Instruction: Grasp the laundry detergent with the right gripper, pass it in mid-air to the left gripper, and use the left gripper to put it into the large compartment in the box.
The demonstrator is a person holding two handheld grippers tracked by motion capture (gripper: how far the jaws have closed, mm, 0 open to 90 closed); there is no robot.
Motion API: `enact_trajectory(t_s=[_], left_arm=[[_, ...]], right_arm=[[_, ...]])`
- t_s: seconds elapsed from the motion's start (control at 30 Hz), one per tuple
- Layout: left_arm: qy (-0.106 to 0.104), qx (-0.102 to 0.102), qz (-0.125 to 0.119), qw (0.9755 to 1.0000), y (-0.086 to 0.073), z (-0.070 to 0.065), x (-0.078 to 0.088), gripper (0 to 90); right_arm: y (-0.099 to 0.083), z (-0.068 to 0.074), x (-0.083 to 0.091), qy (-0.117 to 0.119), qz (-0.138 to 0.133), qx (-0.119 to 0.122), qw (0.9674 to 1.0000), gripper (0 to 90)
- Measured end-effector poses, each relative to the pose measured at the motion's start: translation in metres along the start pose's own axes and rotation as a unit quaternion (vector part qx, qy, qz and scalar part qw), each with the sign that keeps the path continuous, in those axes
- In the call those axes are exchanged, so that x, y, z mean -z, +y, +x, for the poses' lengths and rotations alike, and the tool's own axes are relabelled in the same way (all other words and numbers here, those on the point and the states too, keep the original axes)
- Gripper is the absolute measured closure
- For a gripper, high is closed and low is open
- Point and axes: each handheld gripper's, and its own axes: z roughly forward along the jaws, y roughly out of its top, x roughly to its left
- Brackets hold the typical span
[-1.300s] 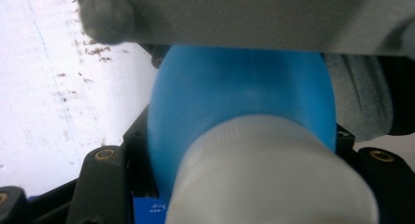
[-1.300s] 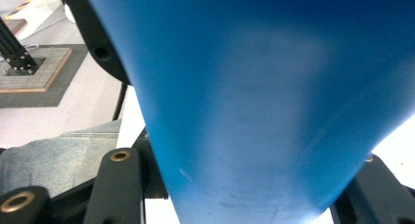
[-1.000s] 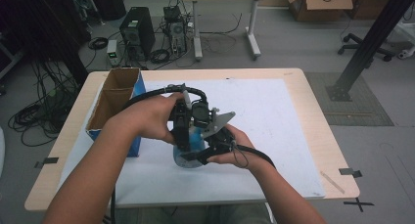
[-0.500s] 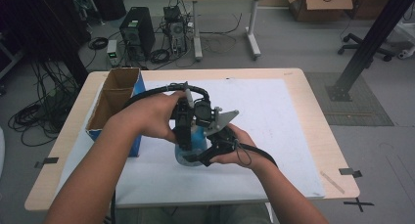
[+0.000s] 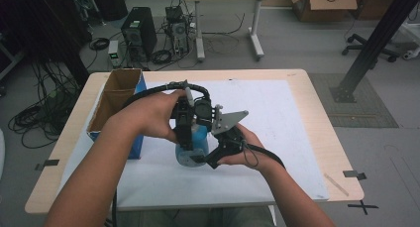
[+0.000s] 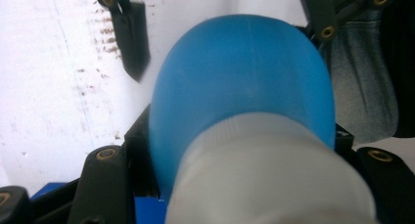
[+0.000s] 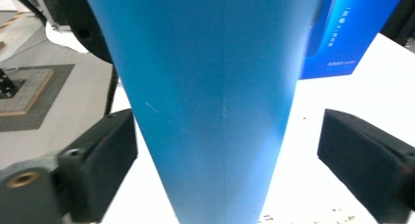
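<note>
Black grippers (image 5: 205, 138) with brass screws, trailing black cables.

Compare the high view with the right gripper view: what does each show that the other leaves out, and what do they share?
High view: both hands, the left gripper clamped on the top of the bottle, the open cardboard inside of the box, and the table edge. Right gripper view: the right gripper, whose jaws have just been opening, stands clear of the bottle on either side; pale print on the box's blue wall. Shared: bottle, box, white sheet.
</note>
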Motion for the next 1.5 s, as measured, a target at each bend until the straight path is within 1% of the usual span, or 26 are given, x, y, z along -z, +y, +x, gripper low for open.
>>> enact_trajectory(t_s=[0.07, 0.1, 0.2, 0.3, 0.43, 0.57, 0.6, 0.73, 0.77, 0.8, 0.83, 0.93, 0.97, 1.0, 1.03, 1.07, 1.1, 1.13, 1.17, 1.2, 1.23, 1.3, 1.37, 1.4, 1.43, 1.5], left_arm=[[0.000, 0.006, 0.003, 1.0000, 0.000, 0.001, 0.001, 38.4], [-0.004, 0.022, 0.004, 0.9997, 0.000, 0.002, 0.002, 38.3], [-0.006, 0.034, 0.011, 0.9993, 0.000, 0.004, 0.003, 38.3], [-0.006, 0.044, 0.016, 0.9989, 0.000, 0.005, 0.004, 38.3], [0.001, 0.074, 0.022, 0.9970, -0.002, 0.010, 0.008, 38.3], [0.004, 0.124, 0.015, 0.9922, -0.007, 0.017, 0.015, 38.3], [0.005, 0.134, 0.013, 0.9909, -0.009, 0.018, 0.018, 38.3], [0.008, 0.182, 0.008, 0.9832, -0.014, 0.024, 0.027, 38.3], [0.009, 0.198, 0.007, 0.9801, -0.015, 0.026, 0.029, 38.2], [0.011, 0.206, 0.011, 0.9784, -0.016, 0.027, 0.032, 38.2], [0.014, 0.225, 0.007, 0.9741, -0.018, 0.029, 0.034, 38.2], [0.015, 0.261, 0.002, 0.9653, -0.023, 0.033, 0.041, 38.2], [0.013, 0.276, -0.002, 0.9611, -0.025, 0.035, 0.044, 38.2], [0.012, 0.286, -0.003, 0.9581, -0.027, 0.037, 0.046, 38.3], [0.008, 0.311, -0.011, 0.9504, -0.032, 0.040, 0.049, 38.3], [0.008, 0.311, -0.011, 0.9504, -0.032, 0.040, 0.049, 38.3], [0.006, 0.325, -0.015, 0.9455, -0.036, 0.043, 0.052, 38.3], [0.005, 0.335, -0.018, 0.9422, -0.038, 0.044, 0.054, 38.3], [0.004, 0.353, -0.024, 0.9355, -0.041, 0.047, 0.056, 38.2], [0.005, 0.359, -0.027, 0.9328, -0.043, 0.048, 0.058, 38.2], [0.007, 0.372, -0.032, 0.9278, -0.047, 0.050, 0.061, 38.2], [0.012, 0.387, -0.036, 0.9214, -0.052, 0.053, 0.064, 38.2], [0.019, 0.406, -0.039, 0.9131, -0.059, 0.057, 0.068, 38.2], [0.022, 0.411, -0.038, 0.9108, -0.061, 0.058, 0.070, 38.2], [0.025, 0.421, -0.040, 0.9058, -0.064, 0.059, 0.071, 38.2], [0.030, 0.436, -0.042, 0.8985, -0.070, 0.061, 0.076, 38.2]], right_arm=[[0.000, -0.002, 0.002, 0.002, -0.001, 0.001, 1.0000, 6.1], [0.000, -0.003, 0.003, 0.004, 0.001, -0.004, 1.0000, 3.4], [-0.001, -0.005, 0.008, 0.003, -0.002, -0.005, 1.0000, 0.2], [-0.001, -0.006, 0.017, -0.004, -0.007, -0.006, 1.0000, 0.2], [-0.001, -0.008, 0.029, -0.012, -0.002, 0.001, 0.9999, 0.4], [-0.001, -0.014, 0.048, -0.029, 0.020, 0.006, 0.9994, 0.6], [-0.001, -0.016, 0.053, -0.036, 0.028, 0.015, 0.9989, 0.5], [-0.001, -0.025, 0.070, -0.059, 0.063, 0.019, 0.9961, 0.7], [-0.001, -0.027, 0.073, -0.061, 0.071, 0.017, 0.9955, 0.8], [-0.001, -0.030, 0.076, -0.066, 0.082, 0.016, 0.9944, 1.1], [0.000, -0.032, 0.080, -0.071, 0.092, 0.018, 0.9930, 1.2], [0.003, -0.037, 0.090, -0.078, 0.116, 0.025, 0.9899, 1.4], [0.004, -0.038, 0.092, -0.079, 0.126, 0.030, 0.9883, 1.3], [0.006, -0.038, 0.095, -0.080, 0.139, 0.036, 0.9865, 1.8], [0.009, -0.038, 0.099, -0.078, 0.152, 0.042, 0.9843, 1.8], [0.009, -0.038, 0.099, -0.078, 0.152, 0.042, 0.9843, 1.8], [0.010, -0.039, 0.101, -0.077, 0.159, 0.044, 0.9832, 1.8], [0.011, -0.039, 0.103, -0.076, 0.171, 0.047, 0.9812, 1.8], [0.012, -0.039, 0.103, -0.076, 0.179, 0.047, 0.9797, 1.8], [0.012, -0.040, 0.105, -0.077, 0.191, 0.050, 0.9773, 1.8], [0.012, -0.041, 0.105, -0.077, 0.197, 0.049, 0.9762, 1.9], [0.012, -0.045, 0.106, -0.071, 0.222, 0.044, 0.9715, 2.1], [0.012, -0.047, 0.106, -0.069, 0.243, 0.042, 0.9666, 2.3], [0.012, -0.049, 0.106, -0.064, 0.254, 0.040, 0.9642, 2.6], [0.012, -0.051, 0.107, -0.057, 0.267, 0.039, 0.9613, 2.7], [0.012, -0.053, 0.107, -0.057, 0.269, 0.037, 0.9606, 2.6]])
